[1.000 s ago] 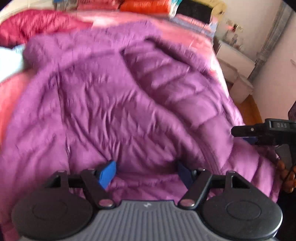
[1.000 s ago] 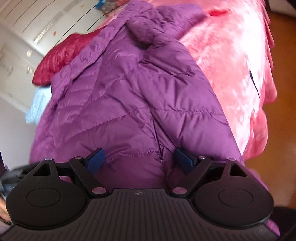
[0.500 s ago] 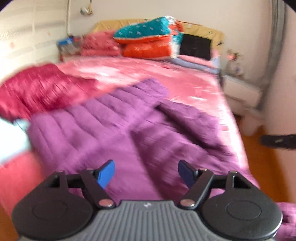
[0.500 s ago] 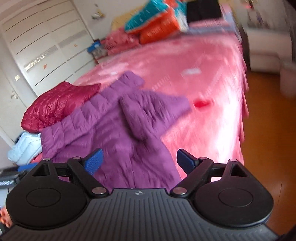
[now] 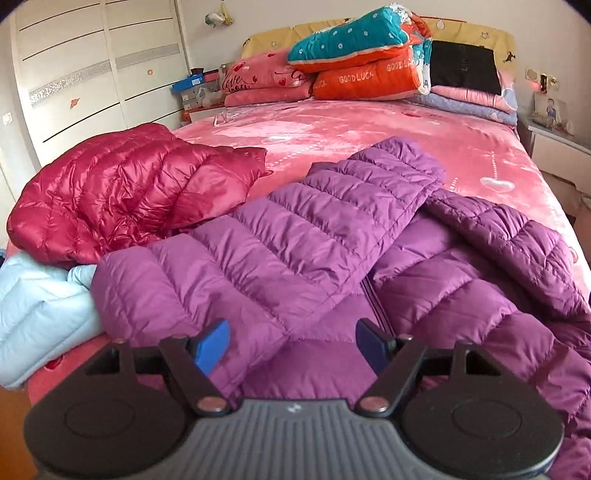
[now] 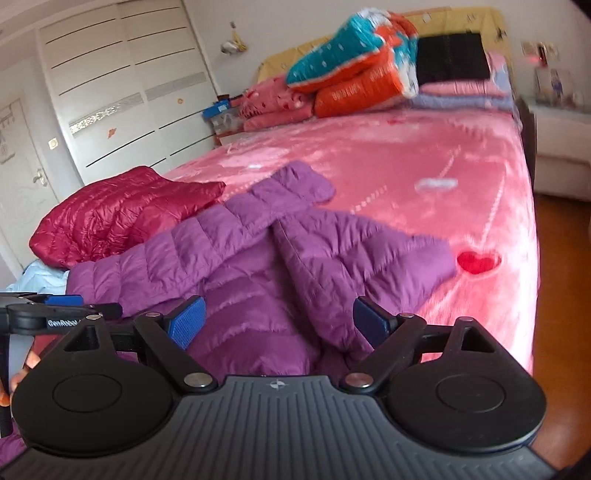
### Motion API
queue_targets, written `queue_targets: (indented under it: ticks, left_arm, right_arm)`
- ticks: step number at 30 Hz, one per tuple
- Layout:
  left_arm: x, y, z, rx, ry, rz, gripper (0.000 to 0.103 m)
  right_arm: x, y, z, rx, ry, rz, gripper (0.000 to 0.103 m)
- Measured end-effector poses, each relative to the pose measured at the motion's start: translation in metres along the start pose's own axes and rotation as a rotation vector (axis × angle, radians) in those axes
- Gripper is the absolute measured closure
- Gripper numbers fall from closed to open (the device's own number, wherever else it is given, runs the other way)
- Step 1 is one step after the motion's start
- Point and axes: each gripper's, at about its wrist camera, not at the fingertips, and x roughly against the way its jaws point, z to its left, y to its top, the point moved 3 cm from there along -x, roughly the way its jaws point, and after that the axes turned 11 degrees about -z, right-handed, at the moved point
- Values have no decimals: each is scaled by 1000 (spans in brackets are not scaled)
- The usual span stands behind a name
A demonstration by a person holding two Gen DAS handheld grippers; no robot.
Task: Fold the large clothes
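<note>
Bedroom, daylit. Bed point(image 5: 369, 125) with pink heart-print cover; yellow headboard point(image 5: 472, 31). Stacked pillows and folded quilts point(image 5: 354, 55) at its head. White sliding-door wardrobe point(image 5: 92, 74) along left wall; white door point(image 6: 22, 166) beside it. White nightstand point(image 6: 561, 147) at right. Orange-brown wooden floor point(image 6: 561, 277).

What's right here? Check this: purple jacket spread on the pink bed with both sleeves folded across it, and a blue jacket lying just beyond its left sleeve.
One thing is wrong: the jacket beyond the purple jacket's left sleeve is a red jacket, not blue. The left wrist view shows it. The rest stands.
</note>
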Motion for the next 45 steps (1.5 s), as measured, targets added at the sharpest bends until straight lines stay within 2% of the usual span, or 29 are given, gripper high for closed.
queue_targets:
  ticks: [4,8,13,21,26,28,31,36,38,41,45]
  left_arm:
    - [9,11,-15,-10,-19,-23,28]
    - [27,28,-36,7,-56,-52,28]
    - [58,50,-75,10,-105,-94,26]
    - [112,99,-148,13,-232,-196,22]
    - [128,138,-182,25,-293,-261,21]
    - [128,154,-188,9,-296,-300,18]
    - [115,170,-185,-51,-255,-339,15]
    - [62,167,-152,-148,-112,-327,15]
    - [34,155,-134,-160,-79,-297,15]
    - [-15,123,-111,-179,-12,-198,17]
    - [-69,80,-98,-196,32,-116,23]
  right_arm:
    - [0,-13,-23,-80,-28,14,0]
    - [5,-20,-40,-146,-57,-17,0]
    - [11,-31,-63,-243,-77,-18,0]
    - [30,-35,-80,-259,-98,-38,0]
    - [29,-39,-97,-277,-136,-43,0]
    - [30,-38,-104,-300,-140,-58,0]
    - [25,-37,-114,-351,-145,-74,0]
    - [14,-30,-125,-406,-141,-104,0]
    - [8,-27,-130,-422,-144,-115,0]
    - [-1,-23,-134,-458,-122,-129,0]
    - [-14,-16,-133,-468,-91,-134,0]
